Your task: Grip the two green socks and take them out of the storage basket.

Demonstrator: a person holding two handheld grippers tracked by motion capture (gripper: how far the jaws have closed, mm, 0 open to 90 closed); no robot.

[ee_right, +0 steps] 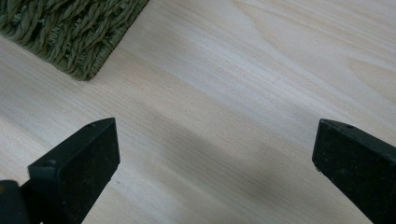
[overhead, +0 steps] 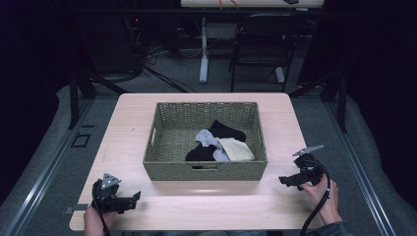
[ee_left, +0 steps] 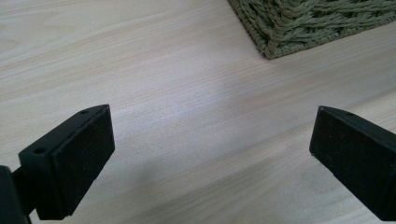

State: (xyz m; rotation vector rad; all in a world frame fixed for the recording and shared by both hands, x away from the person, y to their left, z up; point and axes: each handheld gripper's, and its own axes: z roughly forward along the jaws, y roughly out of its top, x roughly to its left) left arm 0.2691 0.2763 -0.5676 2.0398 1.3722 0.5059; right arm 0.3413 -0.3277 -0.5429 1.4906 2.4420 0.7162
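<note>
**A:** Socks (overhead: 220, 141) — black, grey and one pale yellow — lie heaped in the right half of a woven basket (overhead: 162, 129) at the centre of a light wooden worktop (overhead: 125, 123). What are the two hands doing?

**B:** Waiting, by the look of it. The left gripper (overhead: 135, 196) sits low at the near left corner of the worktop, the right gripper (overhead: 283, 180) near the right edge, each well apart from the basket and on its own side of it.

**A:** And the fingers?

**B:** Released on both. In the left gripper view the fingers (ee_left: 70, 163) stand wide over bare wood, with a corner of the basket (ee_left: 289, 28) beyond; the right gripper view shows the same spread fingers (ee_right: 77, 170) and another basket (ee_right: 70, 32) corner. Nothing is held.

**A:** So how far along is the work?

**B:** Barely begun, I'd judge. No sock lies on the worktop and none is paired or folded; the whole heap is in the basket, so every reach, lift and sorting step appears left to do.
</note>
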